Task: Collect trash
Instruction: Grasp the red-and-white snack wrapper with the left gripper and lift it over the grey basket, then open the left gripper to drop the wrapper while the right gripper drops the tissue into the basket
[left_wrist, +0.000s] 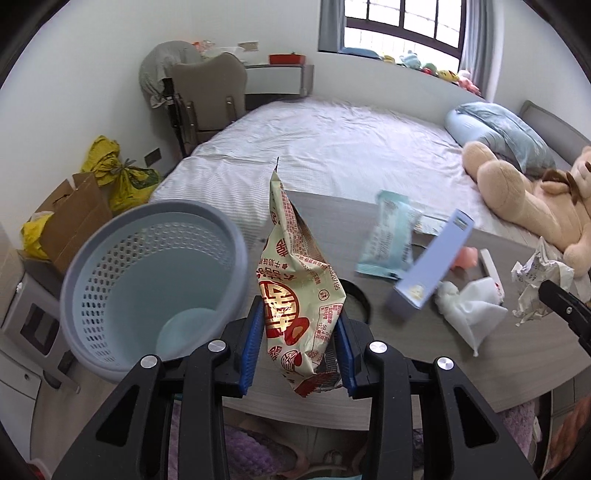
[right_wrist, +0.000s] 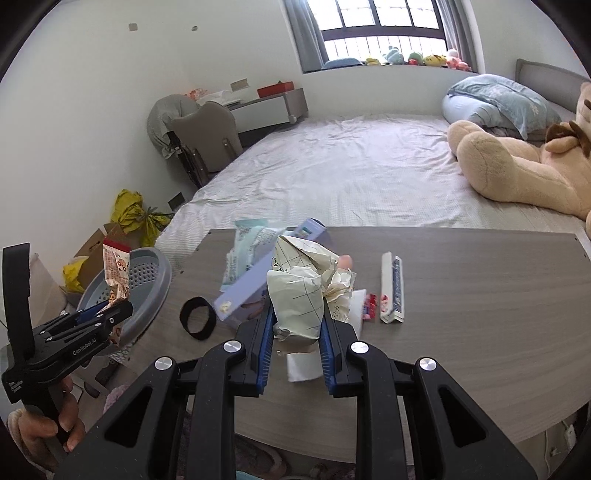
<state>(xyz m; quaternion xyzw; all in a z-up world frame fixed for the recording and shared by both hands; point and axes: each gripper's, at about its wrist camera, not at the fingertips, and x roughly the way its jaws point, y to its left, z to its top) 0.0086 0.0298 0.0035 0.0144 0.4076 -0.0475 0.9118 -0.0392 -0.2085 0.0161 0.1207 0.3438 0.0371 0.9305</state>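
My left gripper (left_wrist: 300, 321) is shut on a cream and red snack wrapper (left_wrist: 295, 280), held upright above the table's left end, just right of the grey-blue mesh basket (left_wrist: 110, 258). The right wrist view shows that gripper (right_wrist: 107, 314) in a person's hand in front of the basket (right_wrist: 147, 273), with the wrapper (right_wrist: 116, 273) sticking up. My right gripper (right_wrist: 298, 314) is shut on a crumpled sheet of gridded paper (right_wrist: 295, 295), raised a little over the table (right_wrist: 480, 314). The same paper (left_wrist: 539, 280) appears at the right edge of the left wrist view.
On the table lie a pale blue wipes pack (left_wrist: 388, 236), a lilac box (left_wrist: 428, 266), a white tissue (left_wrist: 469, 306), a black hair band (right_wrist: 197, 317) and a long white wrapper (right_wrist: 392, 288). Behind is a bed (right_wrist: 351, 166) with a plush bear (right_wrist: 517, 166). Cardboard and yellow bags stand left.
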